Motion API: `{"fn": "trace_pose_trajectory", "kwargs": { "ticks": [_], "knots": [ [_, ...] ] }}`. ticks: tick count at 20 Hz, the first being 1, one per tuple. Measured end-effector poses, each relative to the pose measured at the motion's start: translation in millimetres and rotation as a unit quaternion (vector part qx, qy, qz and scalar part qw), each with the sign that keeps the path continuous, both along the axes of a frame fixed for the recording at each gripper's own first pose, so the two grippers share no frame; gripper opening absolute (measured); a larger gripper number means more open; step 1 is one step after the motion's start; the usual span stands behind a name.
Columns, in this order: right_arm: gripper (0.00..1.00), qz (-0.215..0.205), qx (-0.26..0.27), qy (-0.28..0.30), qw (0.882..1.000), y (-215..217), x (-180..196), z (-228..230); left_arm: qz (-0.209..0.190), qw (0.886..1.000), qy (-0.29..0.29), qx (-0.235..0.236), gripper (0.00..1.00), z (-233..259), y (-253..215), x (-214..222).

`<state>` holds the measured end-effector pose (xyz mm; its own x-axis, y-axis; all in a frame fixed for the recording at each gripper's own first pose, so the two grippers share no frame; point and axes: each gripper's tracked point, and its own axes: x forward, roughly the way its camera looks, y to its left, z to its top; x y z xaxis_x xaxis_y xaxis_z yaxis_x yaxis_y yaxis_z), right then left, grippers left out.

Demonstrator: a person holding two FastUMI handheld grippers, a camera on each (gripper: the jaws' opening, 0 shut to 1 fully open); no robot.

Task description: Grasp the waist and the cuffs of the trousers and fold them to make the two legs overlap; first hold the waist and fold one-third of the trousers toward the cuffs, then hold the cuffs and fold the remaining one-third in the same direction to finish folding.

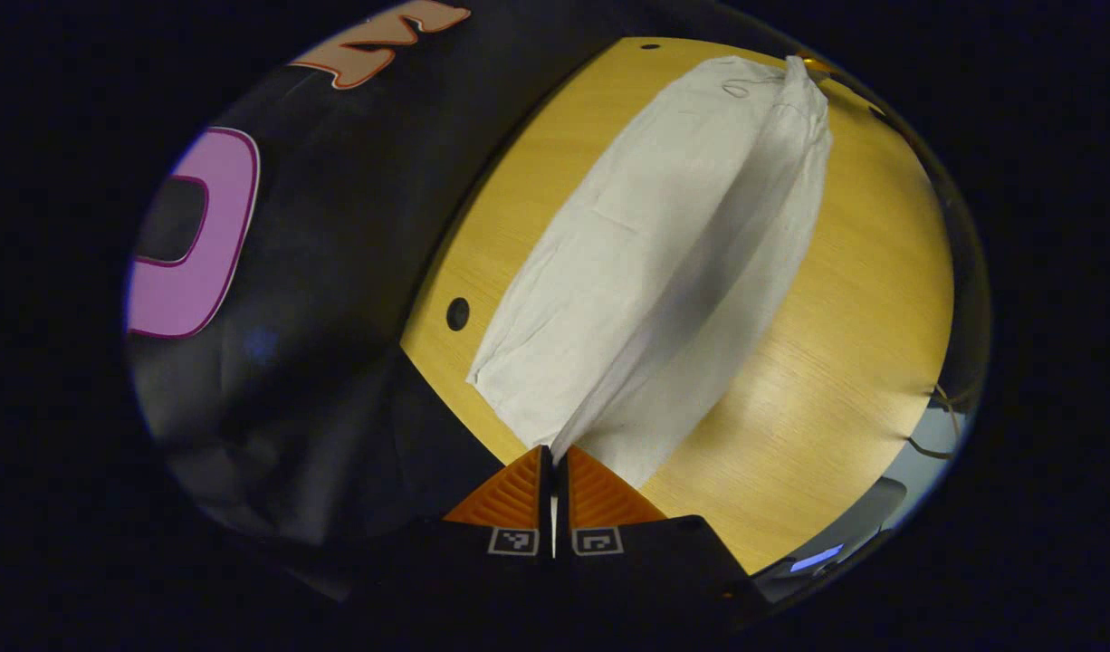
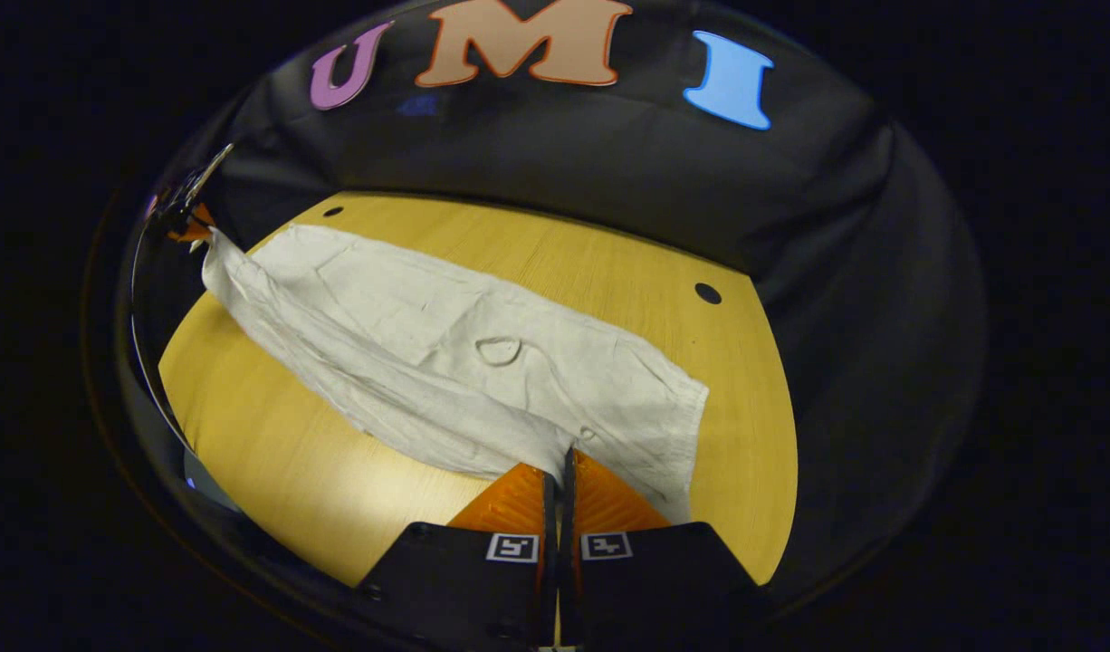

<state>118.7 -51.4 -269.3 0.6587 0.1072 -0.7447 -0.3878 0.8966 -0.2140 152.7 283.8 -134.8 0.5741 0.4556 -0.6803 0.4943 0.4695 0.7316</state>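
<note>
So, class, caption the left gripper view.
Left gripper pinches the white cloth trousers over the round wooden table.

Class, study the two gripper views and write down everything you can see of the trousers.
The trousers are off-white, of thin, creased woven-looking cloth. They lie stretched lengthwise across the wooden table, one leg flat, the near edge lifted into a raised fold. A drawstring loop shows near one end. The left gripper is shut on one end and the right gripper on the other, each pinching the lifted edge. Which end is the waist I cannot tell for sure.
</note>
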Motion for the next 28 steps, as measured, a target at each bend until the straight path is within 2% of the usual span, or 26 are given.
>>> {"fn": "trace_pose_trajectory", "kwargs": {
  "ticks": [5, 6, 7, 9, 14, 16, 17, 18, 19, 21, 22, 24, 26, 28],
  "knots": [
    [0.03, -0.033, 0.031, -0.044, 0.998, 14, 64, 11, 0.029, 0.994, -0.102, -0.03, 0.0, -33, 13, 136],
    [0.03, -0.034, 0.034, -0.051, 0.998, 17, 77, 9, 0.036, 0.992, -0.116, -0.032, 0.0, -13, 38, 77],
    [0.03, -0.033, 0.035, -0.062, 0.997, 21, 90, 5, 0.043, 0.99, -0.129, -0.033, 0.0, -36, 32, 156],
    [0.03, -0.037, 0.035, -0.065, 0.997, 25, 116, -15, 0.057, 0.986, -0.15, -0.035, 0.0, -70, 32, 186],
    [0.05, -0.039, 0.029, -0.037, 0.998, 29, 151, -79, 0.084, 0.975, -0.196, -0.056, 0.0, -112, 51, 219],
    [0.1, -0.039, 0.022, -0.037, 0.998, 27, 155, -90, 0.087, 0.971, -0.214, -0.066, 0.0, -123, 50, 228],
    [0.07, -0.039, 0.024, -0.039, 0.998, 26, 159, -93, 0.089, 0.968, -0.224, -0.071, 0.0, -125, 51, 231],
    [0.18, -0.044, 0.027, -0.037, 0.998, 25, 163, -96, 0.094, 0.966, -0.229, -0.08, 0.0, -133, 49, 233],
    [0.45, -0.046, 0.049, -0.034, 0.997, 28, 165, -99, 0.101, 0.962, -0.231, -0.1, 0.0, -141, 46, 234],
    [0.98, -0.058, 0.089, -0.04, 0.994, 36, 167, -91, 0.115, 0.95, -0.261, -0.124, 0.67, -138, 36, 232],
    [0.98, -0.064, 0.103, -0.047, 0.991, 34, 168, -81, 0.118, 0.941, -0.291, -0.125, 1.0, -127, 31, 230],
    [0.95, -0.081, 0.122, -0.061, 0.987, 29, 167, -64, 0.116, 0.919, -0.34, -0.159, 0.96, -114, 14, 233],
    [0.97, -0.107, 0.142, -0.075, 0.981, 15, 162, -44, 0.115, 0.898, -0.375, -0.2, 0.96, -106, 5, 237],
    [0.94, -0.146, 0.172, -0.085, 0.971, -3, 153, -27, 0.118, 0.879, -0.396, -0.236, 0.96, -99, 1, 236]
  ]
}}
